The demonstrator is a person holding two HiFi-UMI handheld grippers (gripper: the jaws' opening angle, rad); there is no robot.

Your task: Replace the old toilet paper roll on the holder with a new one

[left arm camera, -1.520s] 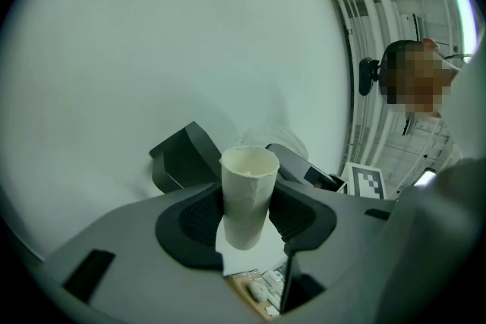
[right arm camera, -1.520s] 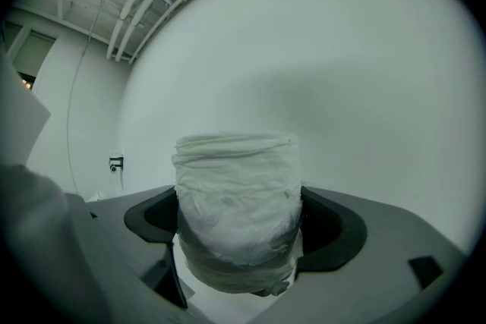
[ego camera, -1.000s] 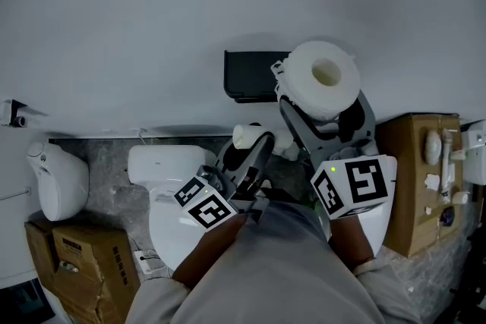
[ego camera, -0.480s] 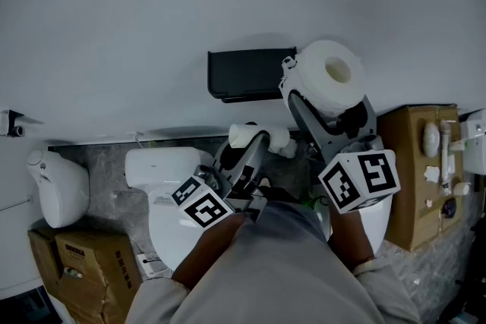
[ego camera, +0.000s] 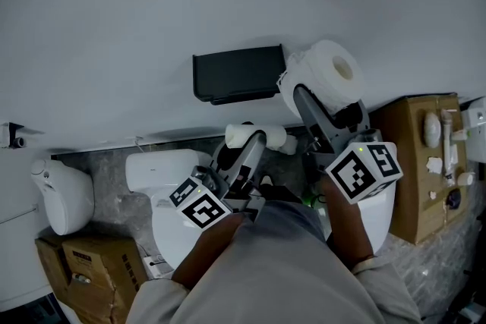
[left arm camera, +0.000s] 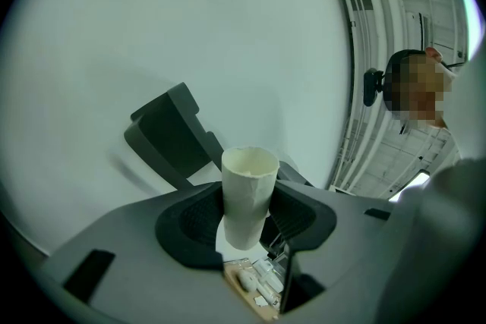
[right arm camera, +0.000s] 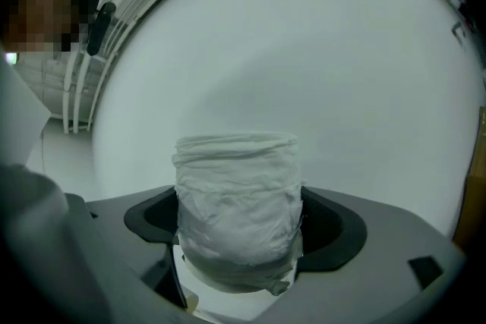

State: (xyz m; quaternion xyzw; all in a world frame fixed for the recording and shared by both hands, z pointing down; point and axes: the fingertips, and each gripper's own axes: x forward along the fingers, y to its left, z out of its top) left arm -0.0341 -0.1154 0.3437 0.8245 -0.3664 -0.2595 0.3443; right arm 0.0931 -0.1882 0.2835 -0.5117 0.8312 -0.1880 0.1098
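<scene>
My right gripper (ego camera: 323, 91) is shut on a full white toilet paper roll (ego camera: 328, 78), held up against the white wall just right of the black holder (ego camera: 237, 74). In the right gripper view the roll (right arm camera: 237, 212) stands between the two dark pads. Lower down, my left gripper (ego camera: 254, 139) is shut on the empty cardboard tube (ego camera: 254, 135), which lies crosswise between its jaws. The left gripper view shows the pale tube (left arm camera: 247, 196) upright in the pads, with the holder (left arm camera: 168, 136) on the wall beyond at the left.
A white toilet (ego camera: 171, 193) sits below the holder, a white bin (ego camera: 64, 193) and cardboard boxes (ego camera: 83, 269) at the left. A cardboard box (ego camera: 421, 155) with small items on top stands at the right. A person (left arm camera: 425, 87) shows at the edge of both gripper views.
The right gripper has rolled with the new roll, whose open core now faces further right. The holder sits further left in the head view. The left gripper and tube have barely moved.
</scene>
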